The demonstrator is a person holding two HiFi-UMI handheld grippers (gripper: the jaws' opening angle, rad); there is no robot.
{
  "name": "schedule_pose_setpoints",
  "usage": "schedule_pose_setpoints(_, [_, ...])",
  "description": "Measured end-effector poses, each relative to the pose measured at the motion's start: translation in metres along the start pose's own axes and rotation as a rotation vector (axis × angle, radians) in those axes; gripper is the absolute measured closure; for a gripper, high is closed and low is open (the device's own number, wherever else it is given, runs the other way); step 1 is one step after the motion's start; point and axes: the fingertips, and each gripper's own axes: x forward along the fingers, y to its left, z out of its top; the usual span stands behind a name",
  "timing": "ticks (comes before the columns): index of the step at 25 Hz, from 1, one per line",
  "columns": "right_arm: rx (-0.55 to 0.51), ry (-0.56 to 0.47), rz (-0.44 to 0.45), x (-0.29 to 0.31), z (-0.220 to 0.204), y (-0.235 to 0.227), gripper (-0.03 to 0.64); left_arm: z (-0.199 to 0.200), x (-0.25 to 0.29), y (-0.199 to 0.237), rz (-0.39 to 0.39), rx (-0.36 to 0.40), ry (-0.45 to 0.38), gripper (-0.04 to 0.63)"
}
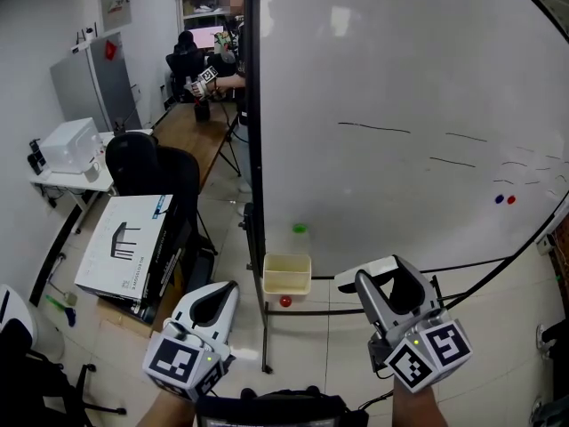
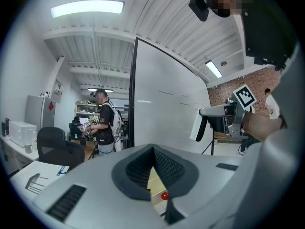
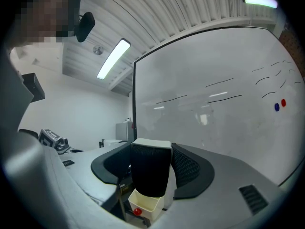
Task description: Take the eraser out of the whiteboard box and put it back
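Gripping the eraser (image 3: 150,175) by its sides, white back up and black felt towards the camera, the right gripper (image 3: 151,162) holds it in wide-set jaws. The eraser is outside the cream whiteboard box (image 3: 145,204), which hangs at the lower left corner of the whiteboard (image 1: 400,105). A small red round thing (image 1: 284,301) sits just beneath the box. The left gripper (image 2: 153,149), jaws together and empty, is held alongside.

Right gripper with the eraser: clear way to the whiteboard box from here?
Probably yes. The right gripper holds the eraser; the open-topped box sits ahead to its left, with nothing visible between them.
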Motion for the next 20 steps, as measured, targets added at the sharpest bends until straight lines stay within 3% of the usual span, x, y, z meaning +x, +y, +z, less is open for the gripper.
schedule_pose_setpoints(10, [0.032,0.026,-0.002,0.025,-0.016,0.003,0.333,-0.009,0.001,0.014,0.038,-0.048,-0.008,0.569])
schedule_pose_setpoints(20, [0.054,0.122,-0.014,0.105,-0.083,0.023,0.333,-0.049,0.009,0.055,0.091,-0.049,0.049,0.569])
